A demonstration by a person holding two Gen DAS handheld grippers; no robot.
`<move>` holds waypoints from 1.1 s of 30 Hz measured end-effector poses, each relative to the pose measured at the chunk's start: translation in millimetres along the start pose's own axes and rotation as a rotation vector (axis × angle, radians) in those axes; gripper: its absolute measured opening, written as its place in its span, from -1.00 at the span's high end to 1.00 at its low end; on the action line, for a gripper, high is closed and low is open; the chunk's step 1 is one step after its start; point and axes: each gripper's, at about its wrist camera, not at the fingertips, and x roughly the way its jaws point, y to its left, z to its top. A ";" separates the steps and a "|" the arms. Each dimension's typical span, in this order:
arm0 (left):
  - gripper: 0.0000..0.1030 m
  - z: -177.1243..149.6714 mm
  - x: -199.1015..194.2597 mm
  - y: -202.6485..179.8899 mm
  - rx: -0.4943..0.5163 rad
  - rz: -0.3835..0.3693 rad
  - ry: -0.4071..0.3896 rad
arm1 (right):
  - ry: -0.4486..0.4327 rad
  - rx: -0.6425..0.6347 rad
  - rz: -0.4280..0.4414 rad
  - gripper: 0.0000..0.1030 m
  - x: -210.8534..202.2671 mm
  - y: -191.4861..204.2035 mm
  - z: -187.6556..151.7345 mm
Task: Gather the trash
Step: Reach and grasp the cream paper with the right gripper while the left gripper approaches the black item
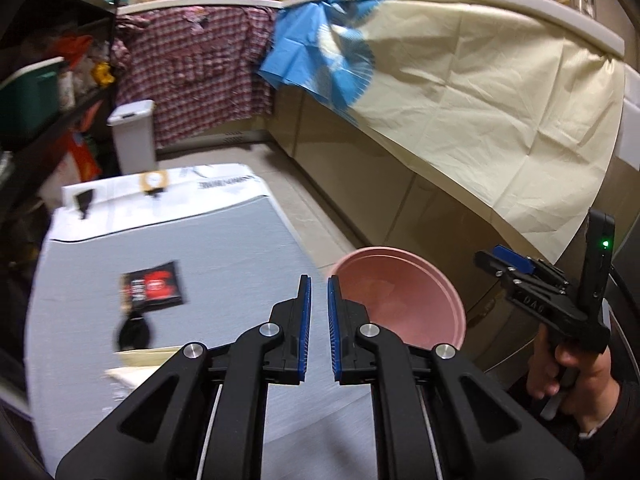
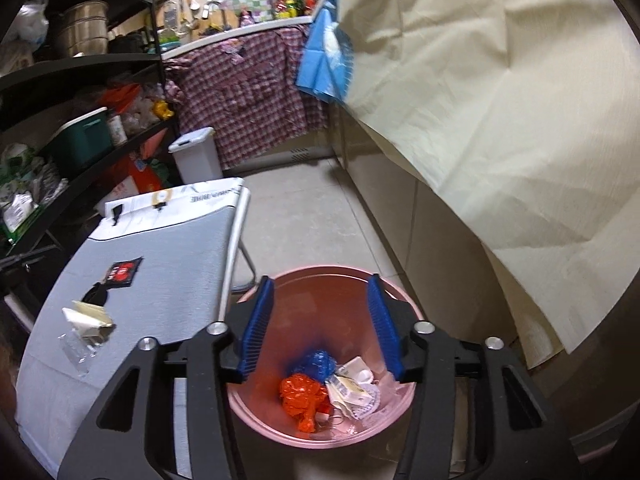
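A pink bin [image 2: 256, 412] stands on the floor beside a grey-topped table [image 2: 160, 280]. Inside it lie an orange wrapper [image 2: 304, 396], a blue wrapper [image 2: 316, 364] and white paper scraps [image 2: 352, 388]. My right gripper [image 2: 320, 280] hovers open over the bin with nothing between its fingers. My left gripper [image 1: 319, 280] hangs over the table's right edge next to the bin [image 1: 400, 280], its jaws a narrow slit apart and empty. On the table lie a black-red packet [image 1: 154, 288], a black piece [image 1: 134, 332], cream paper scraps [image 2: 88, 316] and clear plastic [image 2: 80, 348].
A person's hand [image 1: 560, 368] holds the right gripper [image 1: 516, 268] at the right. A cream cloth [image 1: 480, 120] drapes over the counter on the right. A white lidded bin [image 1: 132, 140] stands beyond the table, and dark shelves [image 2: 80, 80] crowd the left.
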 end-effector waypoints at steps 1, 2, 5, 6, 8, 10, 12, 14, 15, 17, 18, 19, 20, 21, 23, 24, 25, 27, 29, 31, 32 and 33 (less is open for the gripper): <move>0.84 0.3 -10.4 11.1 -0.003 0.015 -0.006 | -0.005 -0.009 0.010 0.26 -3.0 5.4 0.2; 0.83 0.7 -19.5 21.1 -0.008 0.027 -0.011 | -0.009 -0.018 0.021 0.35 -5.3 9.8 0.1; 0.84 0.8 -44.6 48.6 -0.013 0.066 -0.028 | -0.021 -0.050 0.054 0.54 -12.8 26.0 -0.3; 0.84 0.4 -54.2 60.3 -0.011 0.084 -0.034 | -0.025 -0.059 0.071 0.58 -15.3 32.8 -0.3; 0.84 -1.0 -65.5 77.9 -0.004 0.116 -0.039 | -0.030 -0.077 0.093 0.65 -18.0 45.4 0.4; 0.84 -4.1 -73.5 99.2 -0.006 0.149 -0.041 | -0.037 -0.097 0.122 0.69 -20.1 62.3 1.1; 0.84 -7.8 -78.1 116.4 -0.017 0.177 -0.042 | -0.044 -0.117 0.146 0.70 -21.4 77.2 0.2; 0.84 -14.5 -81.4 140.8 -0.070 0.196 -0.049 | -0.049 -0.146 0.174 0.73 -20.8 97.3 -1.8; 0.84 -17.5 -82.6 149.7 -0.100 0.197 -0.053 | -0.046 -0.163 0.198 0.74 -19.3 109.6 -3.9; 0.84 -22.6 -85.1 162.4 -0.150 0.208 -0.058 | -0.038 -0.197 0.227 0.75 -15.4 130.0 -8.4; 0.84 -23.5 -86.3 167.9 -0.175 0.220 -0.057 | -0.034 -0.210 0.238 0.75 -13.1 138.3 -10.4; 0.84 -23.5 -88.9 172.7 -0.198 0.231 -0.061 | -0.028 -0.228 0.256 0.75 -9.2 150.1 -13.3; 0.84 -22.8 -91.4 175.4 -0.206 0.234 -0.069 | -0.023 -0.240 0.273 0.75 -4.9 161.1 -16.3; 0.84 -21.1 -94.8 179.0 -0.214 0.240 -0.082 | -0.018 -0.248 0.283 0.75 -1.5 169.1 -19.2; 0.84 -20.6 -96.8 186.8 -0.236 0.248 -0.087 | 0.001 -0.268 0.309 0.75 7.9 188.9 -25.6; 0.84 -21.1 -96.3 190.5 -0.252 0.248 -0.084 | 0.008 -0.279 0.322 0.75 12.2 198.8 -28.6; 0.84 -21.7 -95.2 193.4 -0.267 0.248 -0.080 | 0.016 -0.300 0.338 0.74 18.3 212.0 -33.2; 0.84 -22.2 -92.3 196.5 -0.280 0.251 -0.072 | 0.037 -0.342 0.356 0.68 28.4 232.3 -40.8; 0.84 -22.2 -89.5 197.2 -0.279 0.254 -0.066 | 0.065 -0.376 0.373 0.65 37.3 247.1 -49.1; 0.84 -23.2 -88.3 198.0 -0.275 0.254 -0.062 | 0.084 -0.413 0.383 0.51 46.8 261.3 -58.0; 0.83 -23.2 -87.0 198.1 -0.273 0.252 -0.060 | 0.092 -0.428 0.388 0.38 51.1 267.4 -61.4; 0.84 -23.3 -85.3 198.2 -0.269 0.252 -0.056 | 0.102 -0.443 0.396 0.33 55.4 273.5 -64.6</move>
